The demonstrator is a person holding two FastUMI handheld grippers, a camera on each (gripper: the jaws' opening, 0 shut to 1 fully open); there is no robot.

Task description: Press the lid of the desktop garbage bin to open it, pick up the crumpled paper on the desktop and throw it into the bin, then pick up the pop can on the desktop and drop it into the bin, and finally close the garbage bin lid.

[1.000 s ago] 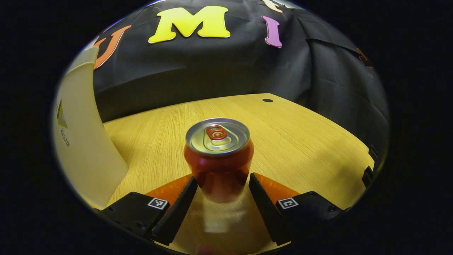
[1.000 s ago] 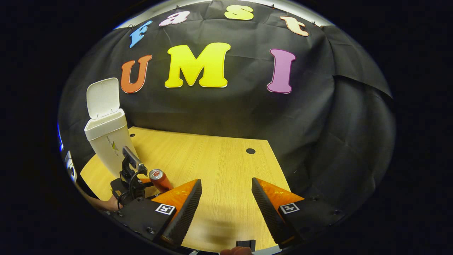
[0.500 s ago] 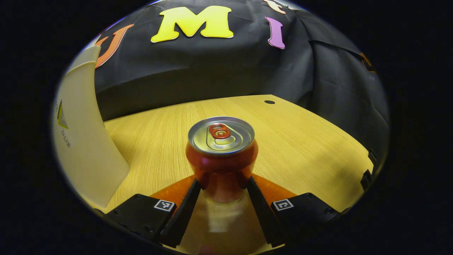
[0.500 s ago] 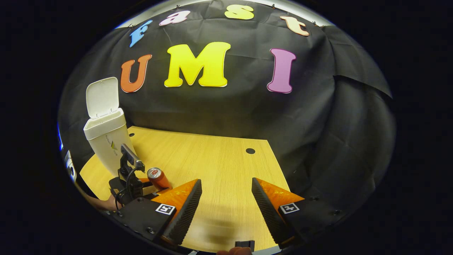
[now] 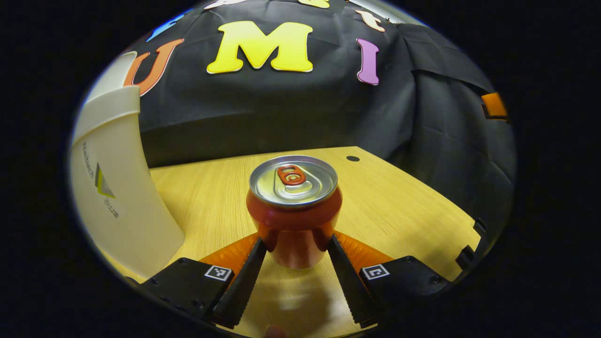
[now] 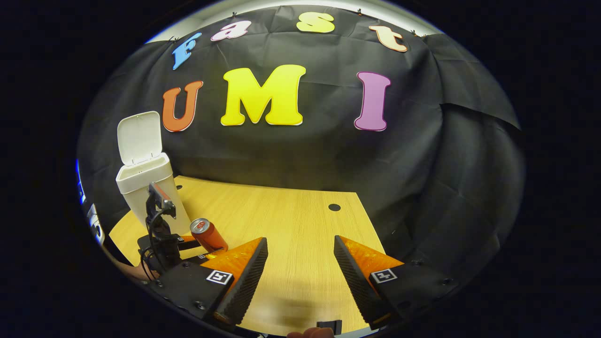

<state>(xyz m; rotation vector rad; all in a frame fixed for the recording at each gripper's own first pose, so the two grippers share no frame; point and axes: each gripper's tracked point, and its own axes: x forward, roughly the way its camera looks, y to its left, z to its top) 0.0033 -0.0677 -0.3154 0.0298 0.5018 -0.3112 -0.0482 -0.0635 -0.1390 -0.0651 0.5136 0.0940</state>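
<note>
I've got the left hand-held gripper (image 5: 296,256) clamped on the pop can (image 5: 293,206), both fingers pressing its lower body, silver top and red tab facing the left gripper view. The can looks raised clear of the worktop (image 5: 399,206), with its soft shadow below. The garbage bin (image 5: 112,188) stands just beside it on the left. From the right gripper view I see that bin (image 6: 145,188) at the worktop's far left with its lid (image 6: 138,137) flipped up, the can (image 6: 206,234) tilted in front of it in the left hand-held gripper (image 6: 188,242). My right hand-held gripper (image 6: 300,272) hangs over bare worktop (image 6: 291,220), fingers spread apart, gripping nothing.
</note>
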